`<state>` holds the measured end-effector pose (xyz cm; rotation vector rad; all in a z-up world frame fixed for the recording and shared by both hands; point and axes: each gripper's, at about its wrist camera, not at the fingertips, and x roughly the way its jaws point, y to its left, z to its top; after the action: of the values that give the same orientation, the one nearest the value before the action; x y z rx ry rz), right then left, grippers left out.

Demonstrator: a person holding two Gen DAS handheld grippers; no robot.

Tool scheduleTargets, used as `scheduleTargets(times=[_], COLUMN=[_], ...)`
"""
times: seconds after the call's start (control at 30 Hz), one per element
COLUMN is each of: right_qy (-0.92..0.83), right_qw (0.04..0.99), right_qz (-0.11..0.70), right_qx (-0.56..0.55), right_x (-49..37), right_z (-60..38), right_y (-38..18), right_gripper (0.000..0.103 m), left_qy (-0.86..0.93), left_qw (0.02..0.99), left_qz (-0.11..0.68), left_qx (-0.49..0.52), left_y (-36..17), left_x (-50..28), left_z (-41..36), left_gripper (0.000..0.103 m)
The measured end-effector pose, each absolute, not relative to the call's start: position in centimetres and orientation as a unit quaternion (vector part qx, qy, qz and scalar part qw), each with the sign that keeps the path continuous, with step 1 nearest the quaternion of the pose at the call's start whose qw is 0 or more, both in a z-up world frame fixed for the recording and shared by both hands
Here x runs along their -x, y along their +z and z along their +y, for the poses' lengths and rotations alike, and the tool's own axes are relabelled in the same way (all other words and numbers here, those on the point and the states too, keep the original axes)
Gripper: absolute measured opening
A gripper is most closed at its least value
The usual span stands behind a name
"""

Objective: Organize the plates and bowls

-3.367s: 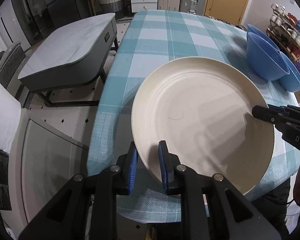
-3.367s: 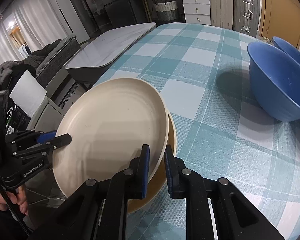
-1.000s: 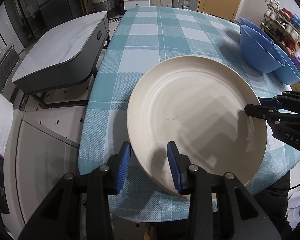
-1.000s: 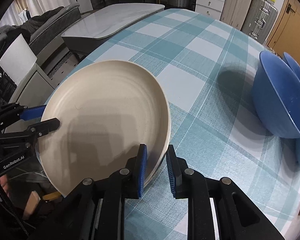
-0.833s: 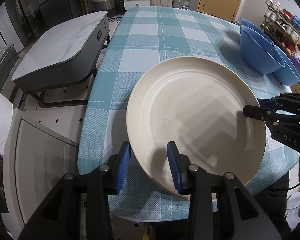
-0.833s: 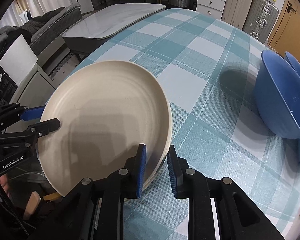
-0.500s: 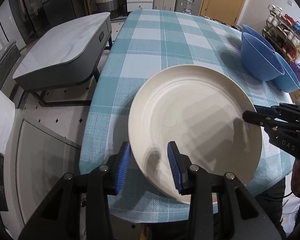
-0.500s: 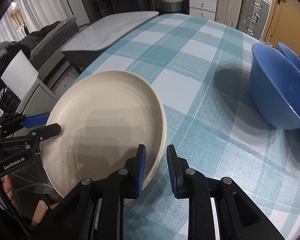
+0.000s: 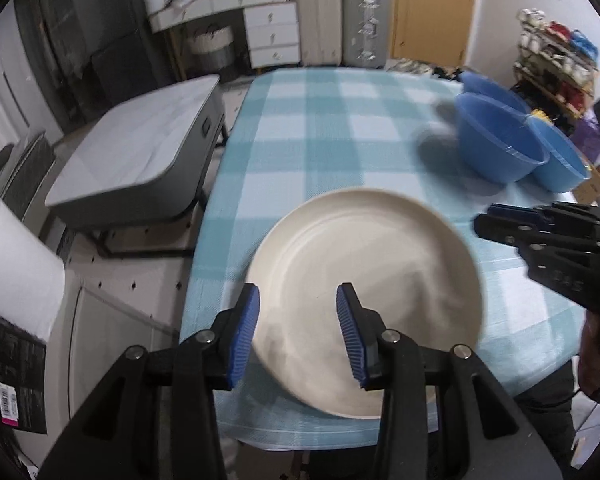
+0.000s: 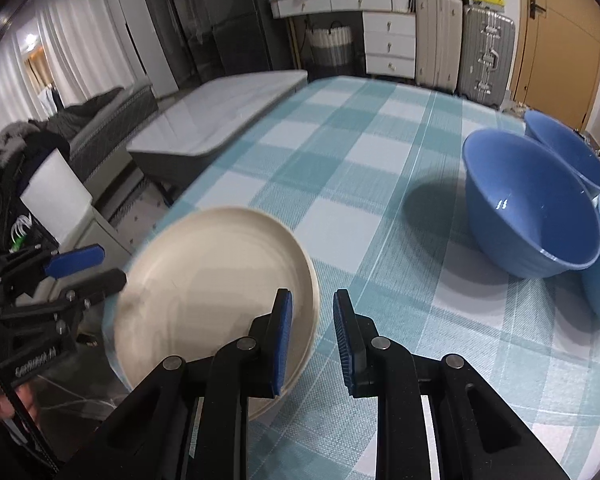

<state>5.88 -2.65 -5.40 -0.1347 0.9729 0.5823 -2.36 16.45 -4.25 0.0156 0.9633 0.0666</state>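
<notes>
Once both grippers, left [image 9: 298, 320] and right [image 10: 312, 328], had let go and opened, the plate [image 9: 364, 296] seemingly rested stacked, leaving the bowls [image 10: 532, 216].

"DAS" on right tongs [image 9: 500, 222] body, other lettering too blurred

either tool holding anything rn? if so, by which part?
Nothing held. Left tool and right tool are both open; the cream plate lies on the table, ungripped.

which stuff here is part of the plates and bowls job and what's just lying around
Job: cream plate on the checked tablecloth; three blue bowls grouped at the right.

Just lying about: grey side table, suitcases, white drawers, cluttered shelf.
</notes>
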Motion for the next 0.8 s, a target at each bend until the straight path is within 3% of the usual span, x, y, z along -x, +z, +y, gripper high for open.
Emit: scheduleTargets(times=[0.33,0.43,0.5,0.6,0.7,0.73,0.8], right_qy=[0.238,0.224,0.207,0.175,0.147,0.138,0.12], right_qw=[0.9,0.911,0.921,0.935,0.944,0.947,0.953], right_qz=[0.363,0.344,0.329,0.302,0.285,0.281,0.27], right_qx=[-0.023,-0.03,-0.036,-0.061,-0.07,-0.071,-0.074], right_x=[-4.1,-3.5,-2.8,-1.8,-1.2,-0.9,-0.3], right_z=[-7.7,-9.5,-11.1,-14.2,-17.1,-17.9,-19.9], right_y=[0.8,2.2,3.0,4.2,5.3,5.7,6.3], right_gripper=[0.024,0.032,0.043,0.061,0.063,0.063,0.075], left_qy=[-0.018,-0.027,-0.04,-0.063,-0.075,-0.079,-0.091], left_qw=[0.915,0.921,0.925,0.932,0.942,0.944,0.947], left_qz=[0.402,0.388,0.377,0.358,0.328,0.318,0.308], left_qx=[-0.009,-0.008,-0.004,-0.005,-0.018,-0.022,-0.024], left_y=[0.1,0.9,1.5,2.3,3.4,3.7,4.1], left_x=[1.8,1.4,1.2,1.1,1.1,1.0,0.8], left_z=[11.6,10.0,8.7,6.7,4.6,3.9,2.8], left_gripper=[0.048,0.049,0.05,0.061,0.083,0.083,0.083])
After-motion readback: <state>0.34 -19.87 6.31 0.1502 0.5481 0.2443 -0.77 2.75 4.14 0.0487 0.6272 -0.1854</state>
